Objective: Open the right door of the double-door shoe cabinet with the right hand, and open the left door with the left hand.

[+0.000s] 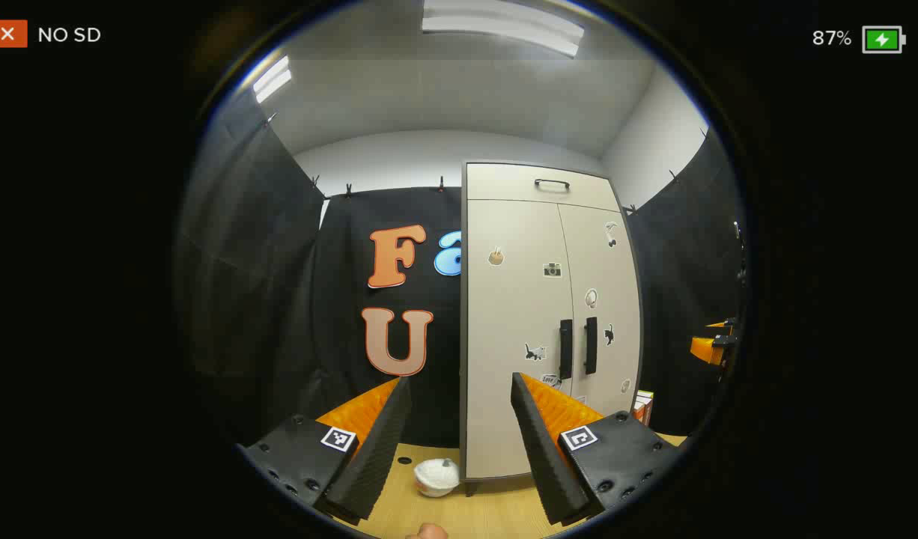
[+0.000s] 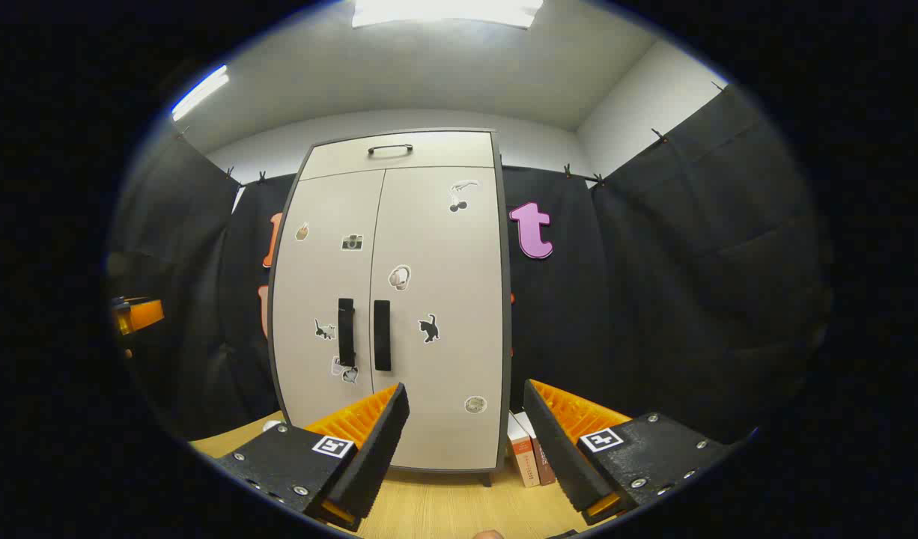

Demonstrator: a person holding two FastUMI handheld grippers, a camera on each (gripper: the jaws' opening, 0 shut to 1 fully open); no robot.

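The cream shoe cabinet (image 1: 519, 314) (image 2: 429, 247) stands against the black cloth wall with both doors closed. Two black vertical handles sit side by side at the middle seam: the left door's handle (image 1: 565, 348) (image 2: 345, 332) and the right door's handle (image 1: 591, 345) (image 2: 382, 335). My left gripper (image 1: 459, 389) is open, well short of the cabinet and aimed at its left edge. My right gripper (image 2: 465, 397) is open too, some way off, pointing at the right door's lower part. At the far edge of each view the other gripper (image 1: 717, 346) (image 2: 133, 314) shows.
A top drawer with a black handle (image 1: 551, 183) (image 2: 389, 149) sits above the doors. A white bowl (image 1: 436, 476) lies on the wooden floor left of the cabinet. Books (image 2: 530, 453) (image 1: 643, 405) lean at its right foot. Black cloth walls close in both sides.
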